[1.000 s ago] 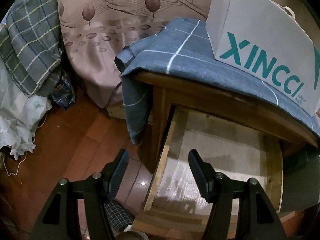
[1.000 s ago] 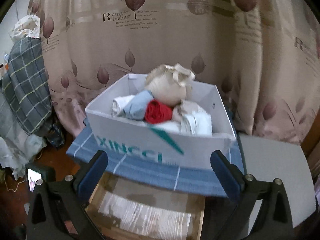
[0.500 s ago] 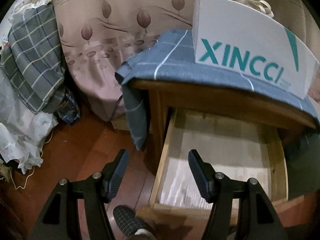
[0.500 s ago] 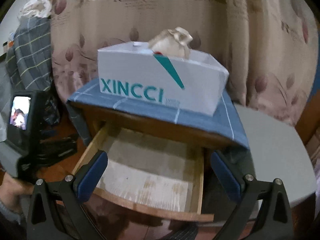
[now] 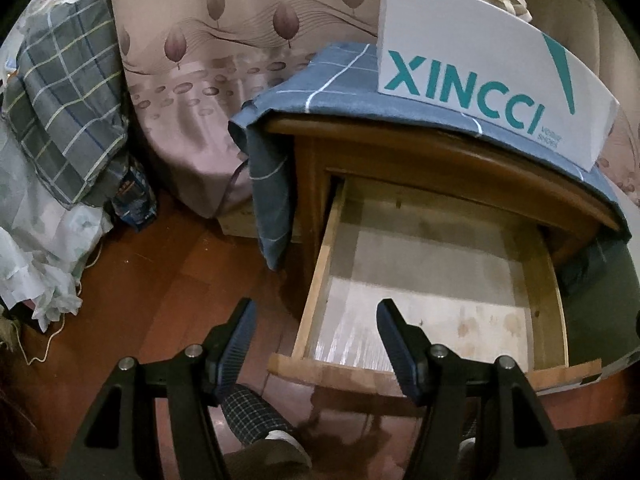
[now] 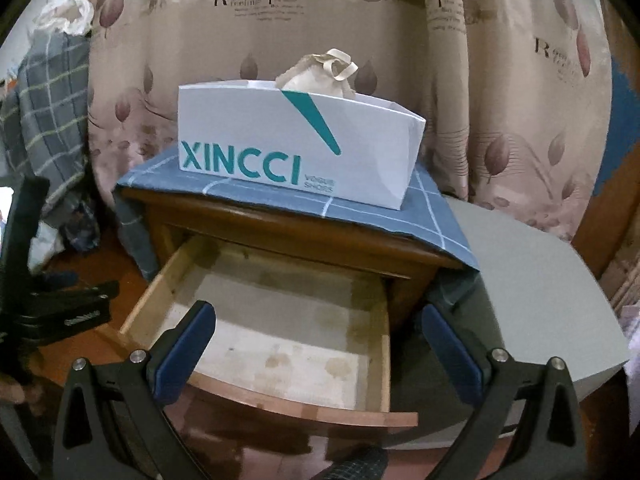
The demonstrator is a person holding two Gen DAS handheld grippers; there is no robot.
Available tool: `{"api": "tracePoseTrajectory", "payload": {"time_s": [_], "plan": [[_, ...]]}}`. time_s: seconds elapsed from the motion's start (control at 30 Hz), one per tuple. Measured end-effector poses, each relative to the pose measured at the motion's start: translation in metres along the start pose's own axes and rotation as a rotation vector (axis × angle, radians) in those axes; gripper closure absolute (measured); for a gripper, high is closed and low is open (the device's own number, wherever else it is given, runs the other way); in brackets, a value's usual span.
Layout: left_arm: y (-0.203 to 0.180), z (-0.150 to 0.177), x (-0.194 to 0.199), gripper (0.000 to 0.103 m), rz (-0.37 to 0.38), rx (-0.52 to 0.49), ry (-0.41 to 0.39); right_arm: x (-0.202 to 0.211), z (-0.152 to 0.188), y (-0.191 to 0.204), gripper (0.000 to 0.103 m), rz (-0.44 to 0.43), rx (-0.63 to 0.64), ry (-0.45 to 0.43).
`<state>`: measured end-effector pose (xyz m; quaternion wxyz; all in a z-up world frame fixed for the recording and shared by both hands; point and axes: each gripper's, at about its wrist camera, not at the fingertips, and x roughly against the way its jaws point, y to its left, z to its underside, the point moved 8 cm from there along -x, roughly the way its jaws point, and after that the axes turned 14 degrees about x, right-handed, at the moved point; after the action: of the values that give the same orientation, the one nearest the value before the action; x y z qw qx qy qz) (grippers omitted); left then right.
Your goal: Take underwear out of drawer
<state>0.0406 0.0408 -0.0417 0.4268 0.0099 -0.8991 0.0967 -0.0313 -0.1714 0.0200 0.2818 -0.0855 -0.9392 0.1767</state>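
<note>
Underwear (image 6: 320,76) shows only as a beige, strapped piece poking above the rim of the white XINCCI box (image 6: 296,148); whatever else the box holds is hidden by its front wall. That box stands on a blue checked cloth (image 6: 424,208) draped over the top of the wooden nightstand (image 6: 280,232), and one corner of the cloth hangs down the nightstand's left side. Just below the box, the drawer (image 6: 256,400) is pulled well out of the nightstand, and its pale, stained bottom lies bare. Behind the box hangs a beige curtain (image 6: 480,80) printed with leaves. Left of the box, against the curtain, is a heap of grey plaid bedding (image 5: 68,92). Right of the nightstand sits a grey surface (image 6: 552,300), touching or just beside it.

The left gripper (image 5: 314,322) hovers in front of the box and lower, over the drawer's left front corner, its jaws released with nothing between them; one finger is above the red-brown floor (image 5: 160,272), the other above the drawer. The right gripper (image 6: 316,328) hangs over the drawer's front half, below the box, jaws spread wide and grasping nothing. A plaid slipper (image 5: 252,412) shows on the floor beneath the left gripper.
</note>
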Motion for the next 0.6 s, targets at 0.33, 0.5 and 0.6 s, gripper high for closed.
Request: {"api": "tracePoseTrajectory", "payload": {"time_s": [0.33,0.5,0.6], "plan": [[-0.01,0.01,0.0,0.039,-0.005,-0.031,0.012,-0.035,0.035,0.006,0.001,-0.113,-0.07,0.175],[-0.018,0.015,-0.001,0.039,0.001,-0.055,0.017,-0.045,0.049,0.01,0.001,-0.142,-0.092,0.227],[-0.02,0.017,-0.002,0.039,0.001,-0.057,0.025,-0.045,0.051,0.01,0.001,-0.122,-0.092,0.22]]}}
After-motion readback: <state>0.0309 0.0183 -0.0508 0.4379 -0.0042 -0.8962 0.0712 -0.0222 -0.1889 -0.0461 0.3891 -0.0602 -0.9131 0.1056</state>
